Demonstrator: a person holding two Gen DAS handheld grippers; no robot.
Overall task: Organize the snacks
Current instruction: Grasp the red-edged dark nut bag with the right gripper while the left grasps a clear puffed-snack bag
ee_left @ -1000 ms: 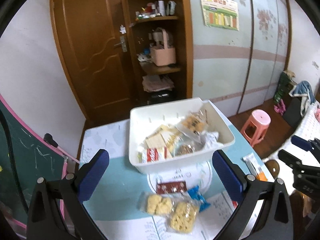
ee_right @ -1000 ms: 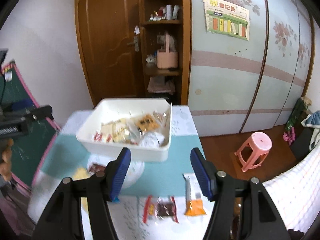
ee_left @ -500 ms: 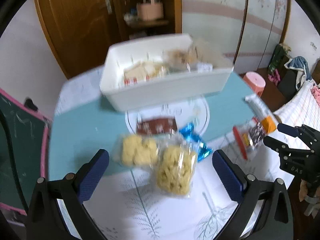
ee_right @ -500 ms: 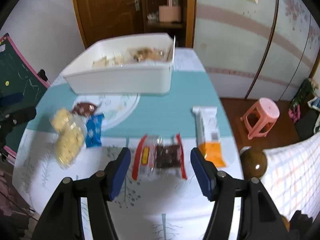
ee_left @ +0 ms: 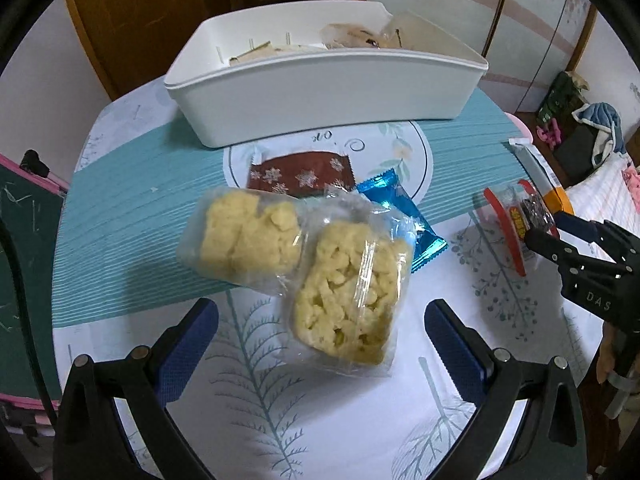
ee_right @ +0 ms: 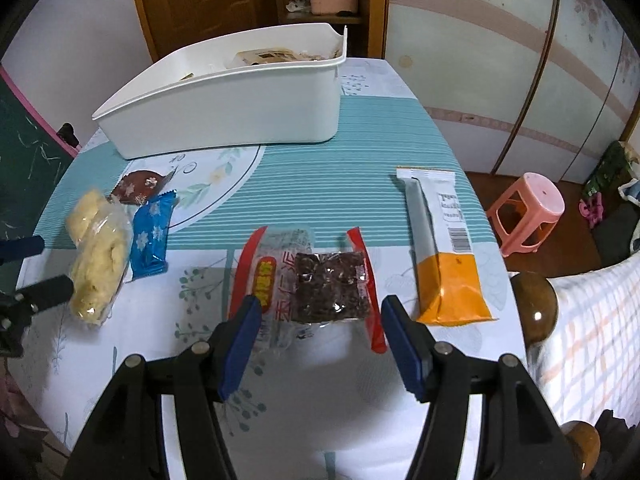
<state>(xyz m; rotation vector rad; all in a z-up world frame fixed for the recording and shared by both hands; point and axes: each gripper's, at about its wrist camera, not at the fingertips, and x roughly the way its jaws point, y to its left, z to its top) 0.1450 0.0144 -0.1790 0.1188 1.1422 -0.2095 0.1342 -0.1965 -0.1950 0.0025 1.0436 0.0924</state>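
Both grippers have dropped from looking across the room at the bin to hanging low over the loose snacks on the tabletop (ee_right: 320,184), so the packets now fill the near part of each view.

Six packets lie outside the white bin (ee_left: 320,80), which sits at the far edge of the tabletop with several wrapped snacks inside it; their number cannot be told over the wall. Toward the left edge there are two clear bags of yellow puffed cakes (ee_left: 348,292), overlapping each other, with one brown snowflake wrapper (ee_left: 300,172) and one blue snowflake wrapper (ee_left: 400,216) partly tucked under their far side. Near the middle of the front edge lies one clear packet with red ends (ee_right: 312,284), holding a dark square. Toward the right edge lies one long white-and-orange bar (ee_right: 444,248), apart from the rest.

The left gripper (ee_left: 320,340) is spread wide and grasps nothing; its blue fingers (ee_left: 188,340) stand on either side of the near yellow bag, whose front corner reaches between them without touching either pad.

The right gripper (ee_right: 320,344) is likewise released. Its fingers straddle the near end of the red-ended packet, close to both red strips; whether a pad touches the wrapper cannot be told.
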